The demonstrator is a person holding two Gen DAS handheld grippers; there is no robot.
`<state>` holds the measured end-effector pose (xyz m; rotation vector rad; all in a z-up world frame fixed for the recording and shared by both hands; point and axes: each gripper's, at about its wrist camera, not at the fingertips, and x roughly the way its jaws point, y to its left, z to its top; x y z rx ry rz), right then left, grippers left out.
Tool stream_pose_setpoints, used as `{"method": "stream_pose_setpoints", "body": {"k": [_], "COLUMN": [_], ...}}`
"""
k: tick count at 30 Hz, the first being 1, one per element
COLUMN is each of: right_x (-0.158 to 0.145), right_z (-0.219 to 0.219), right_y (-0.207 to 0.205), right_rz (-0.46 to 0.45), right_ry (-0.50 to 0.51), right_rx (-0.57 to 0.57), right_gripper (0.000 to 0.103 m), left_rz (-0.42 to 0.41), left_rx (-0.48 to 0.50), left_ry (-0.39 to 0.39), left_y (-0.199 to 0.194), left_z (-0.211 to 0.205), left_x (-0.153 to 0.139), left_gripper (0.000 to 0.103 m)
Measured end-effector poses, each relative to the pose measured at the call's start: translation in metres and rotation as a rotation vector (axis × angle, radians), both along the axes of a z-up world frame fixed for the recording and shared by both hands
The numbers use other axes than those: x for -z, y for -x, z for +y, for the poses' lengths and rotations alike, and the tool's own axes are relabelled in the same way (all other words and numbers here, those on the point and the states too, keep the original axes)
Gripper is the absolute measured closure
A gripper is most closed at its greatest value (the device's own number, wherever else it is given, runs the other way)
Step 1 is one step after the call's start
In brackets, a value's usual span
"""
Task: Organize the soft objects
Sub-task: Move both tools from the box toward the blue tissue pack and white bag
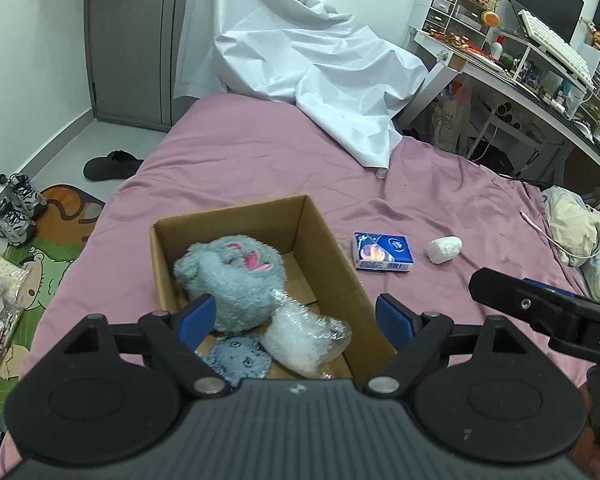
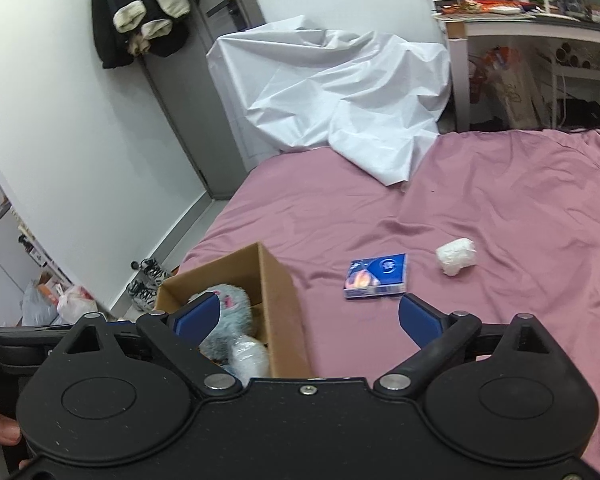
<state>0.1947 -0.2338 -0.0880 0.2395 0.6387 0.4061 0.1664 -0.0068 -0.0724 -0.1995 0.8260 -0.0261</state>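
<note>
An open cardboard box (image 1: 324, 240) (image 2: 278, 292) sits on the pink bed. Inside lie a grey plush toy (image 1: 236, 276) (image 2: 230, 320), a clear bubble-wrap bundle (image 1: 304, 340) (image 2: 250, 356) and a small grey-blue cloth (image 1: 236, 360). My left gripper (image 1: 296, 318) hangs open above the box's near end, nothing between its blue pads. To the box's right my right gripper (image 2: 306, 320) stands open over the box's right wall, also empty. A blue tissue pack (image 1: 382, 252) (image 2: 376, 276) and a white wrapped wad (image 1: 444, 249) (image 2: 456, 257) lie on the sheet right of the box.
A crumpled white sheet (image 1: 312, 72) (image 2: 340, 92) drapes over the bed's far end. A cluttered desk (image 1: 540, 68) stands at the right, pillows (image 1: 580, 240) at the bed's right edge. Shoes (image 1: 16, 208) and a mat lie on the floor to the left.
</note>
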Motion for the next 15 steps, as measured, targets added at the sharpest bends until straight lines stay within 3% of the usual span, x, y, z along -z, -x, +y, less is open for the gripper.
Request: {"method": "stream_pose_setpoints", "body": {"k": [15], "right_x": [0.014], "right_z": [-0.047], "right_y": [-0.023], "right_rz": [0.024], "right_ry": [-0.045], "right_rx": [0.077], "right_gripper": [0.007], "left_rz": [0.022], "left_rx": [0.036], "left_ry": [0.002], "left_y": [-0.034], "left_z": [-0.04], "left_x": [0.002], "left_gripper": [0.017]}}
